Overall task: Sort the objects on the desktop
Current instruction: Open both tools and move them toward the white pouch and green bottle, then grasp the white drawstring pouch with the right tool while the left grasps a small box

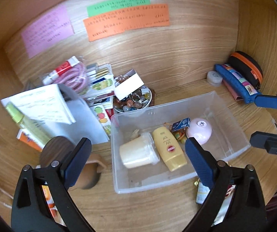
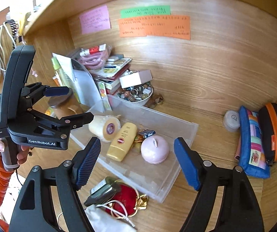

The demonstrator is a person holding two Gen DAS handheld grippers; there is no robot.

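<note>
On the wooden bench the clear plastic bin already holds a cream tub, a yellow sunscreen tube, a pink round case and a small blue box. Both grippers hang above it with nothing between their pads: the left gripper spread wide, the right gripper well apart too. This looks like the pause between placements. Loose items remain: the blue pencil pouch, the red pouch and the dark green bottle just outside the bin's near wall. Next comes choosing one, lowering over it and closing.
</note>
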